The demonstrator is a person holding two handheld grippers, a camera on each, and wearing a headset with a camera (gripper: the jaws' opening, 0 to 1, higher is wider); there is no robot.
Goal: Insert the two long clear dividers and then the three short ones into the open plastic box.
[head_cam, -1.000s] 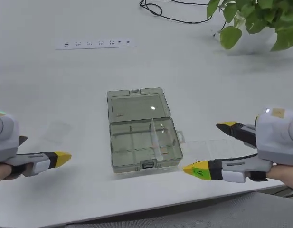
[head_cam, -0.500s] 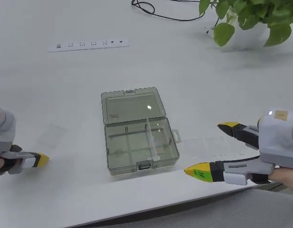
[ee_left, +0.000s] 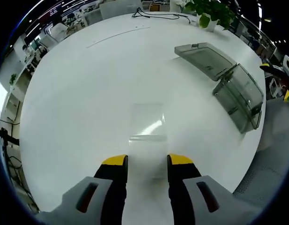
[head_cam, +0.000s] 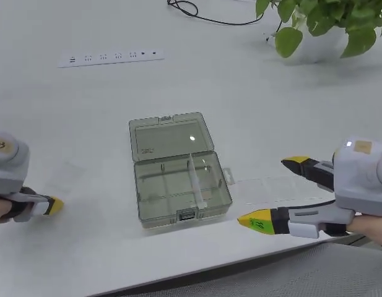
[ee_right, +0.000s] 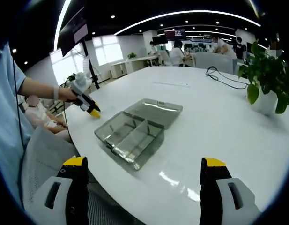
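The smoky clear plastic box (head_cam: 178,189) lies open in the middle of the white table, its lid (head_cam: 171,133) flat behind it. One long clear divider (head_cam: 195,182) stands inside, right of centre. Clear dividers (head_cam: 271,187) lie flat just right of the box, between the wide-open fingers of my right gripper (head_cam: 274,192). The right gripper view has the box (ee_right: 130,136) ahead and glints of these dividers (ee_right: 174,180) close in. My left gripper (head_cam: 51,205) is far left, open and holding nothing. Its view shows short clear dividers (ee_left: 146,122) flat on the table just beyond the fingertips (ee_left: 115,161).
A white power strip (head_cam: 110,57) lies at the back left. A potted plant (head_cam: 321,25) and a black cable (head_cam: 197,11) sit at the back right. The table's front edge (head_cam: 197,272) runs close below the box. Open tabletop surrounds the box.
My left gripper has drawn back to the left, away from the box. The right gripper has stayed open in about the same place. The head view has shifted a little.
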